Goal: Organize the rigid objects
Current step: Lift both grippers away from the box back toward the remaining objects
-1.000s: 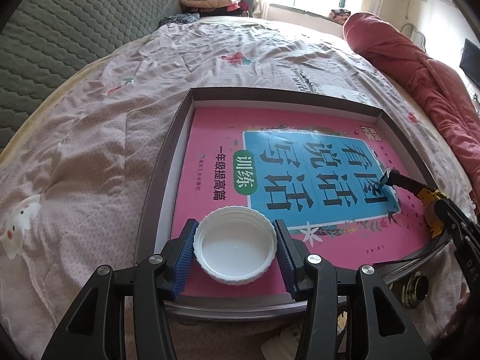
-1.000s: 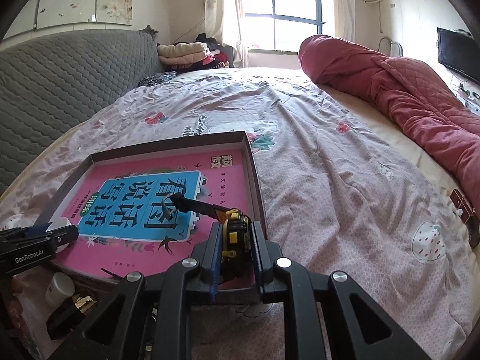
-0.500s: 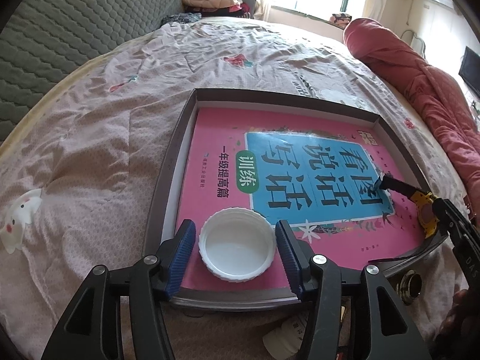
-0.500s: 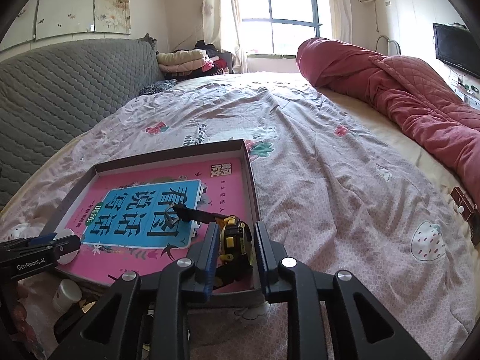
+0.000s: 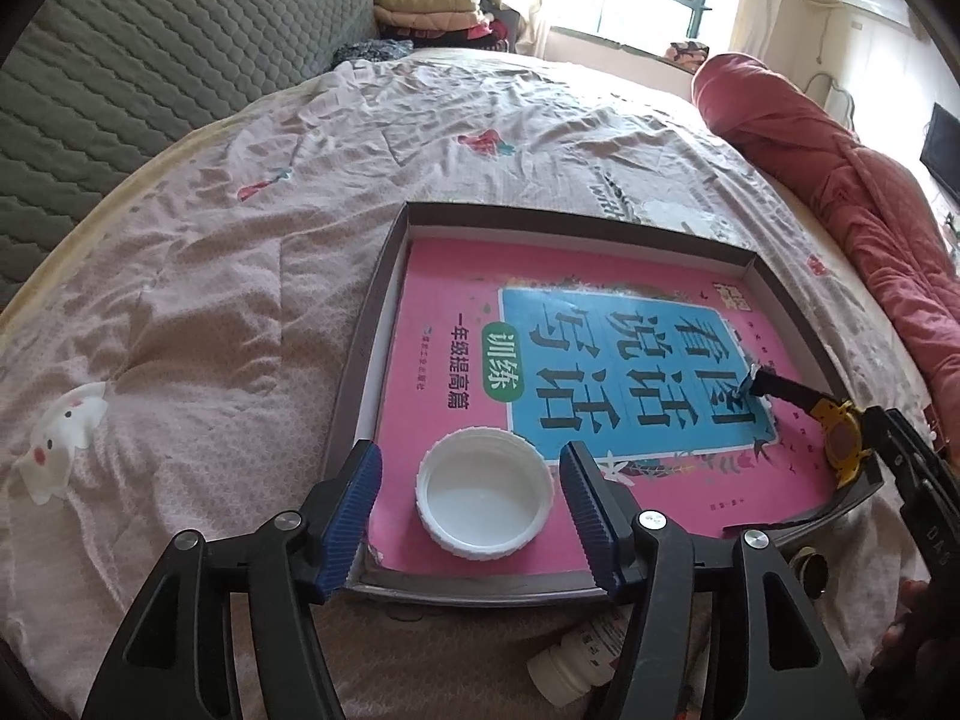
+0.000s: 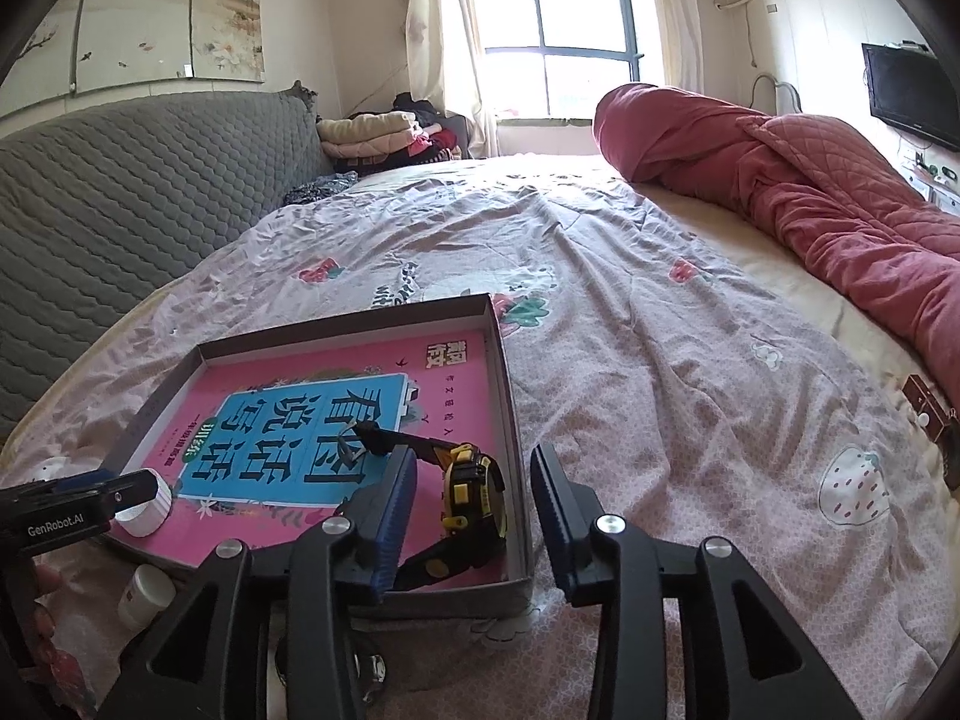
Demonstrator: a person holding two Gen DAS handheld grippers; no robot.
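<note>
A shallow grey box (image 5: pixel 384 294) (image 6: pixel 510 408) lies on the bed with a pink and blue book (image 5: pixel 468 360) (image 6: pixel 288 420) flat inside it. A white lid (image 5: pixel 485 501) (image 6: pixel 147 507) rests upside down on the book's near corner. My left gripper (image 5: pixel 471 495) straddles it with jaws opening, pads clear of the lid on both sides. A yellow and black tape measure (image 6: pixel 471 495) (image 5: pixel 843 441) stands in the box's right corner, its tape pulled out a little. My right gripper (image 6: pixel 474 504) has it between opening jaws, and the pads do not press on it.
A small white bottle (image 5: pixel 576 663) (image 6: pixel 144 594) and a brass round object (image 5: pixel 810 570) lie on the bedsheet just in front of the box. A rolled red quilt (image 6: pixel 810 198) runs along the bed's right side. A grey quilted headboard (image 6: pixel 120 192) stands at the left.
Both grippers have opened. The left let go of the white lid, the right let go of the tape measure; both things now rest in the box.
</note>
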